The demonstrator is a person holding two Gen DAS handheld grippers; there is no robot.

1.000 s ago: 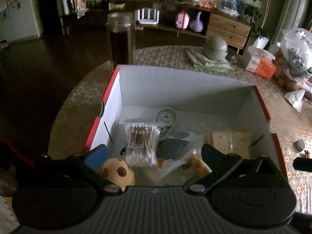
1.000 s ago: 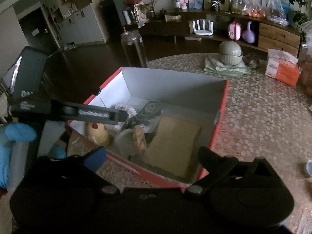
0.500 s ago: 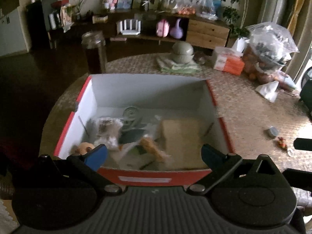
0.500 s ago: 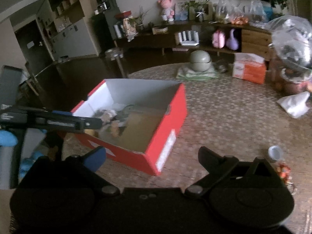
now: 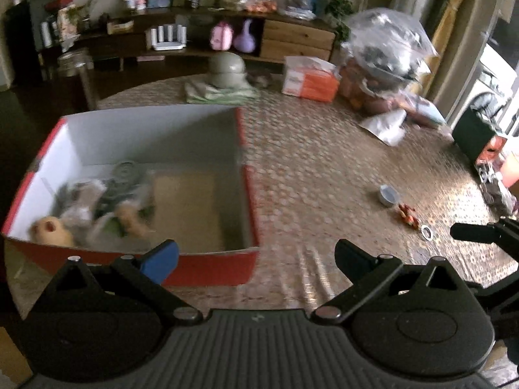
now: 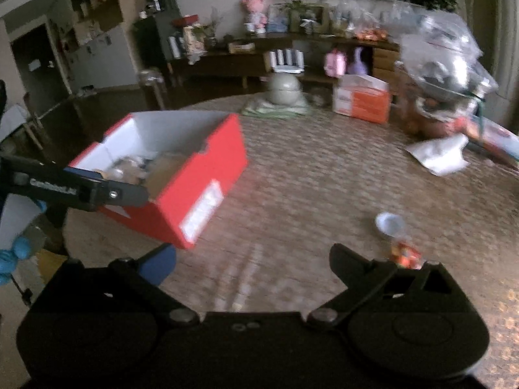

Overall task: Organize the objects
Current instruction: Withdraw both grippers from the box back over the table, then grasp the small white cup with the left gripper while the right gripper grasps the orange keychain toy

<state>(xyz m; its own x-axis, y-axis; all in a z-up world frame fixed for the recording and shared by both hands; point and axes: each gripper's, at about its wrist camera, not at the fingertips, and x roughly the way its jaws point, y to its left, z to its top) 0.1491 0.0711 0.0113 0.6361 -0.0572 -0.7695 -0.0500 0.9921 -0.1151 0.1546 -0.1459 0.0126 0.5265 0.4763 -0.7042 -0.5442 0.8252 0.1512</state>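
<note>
Sitting between pick-ups: left claw and right claw both gaping wide, carrying nothing. Red box resting on worktop, already holding oddments. Judging next: reaching right claw toward small cap and red trinket, lying loose well apart from box.

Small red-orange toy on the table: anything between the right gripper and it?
Nothing visible. The red-orange toy lies on bare patterned tabletop just ahead of the open right gripper; the small white cap sits beyond it.

Both grippers were black with silver screws and one blue jaw pad; a blue glove showed.
</note>
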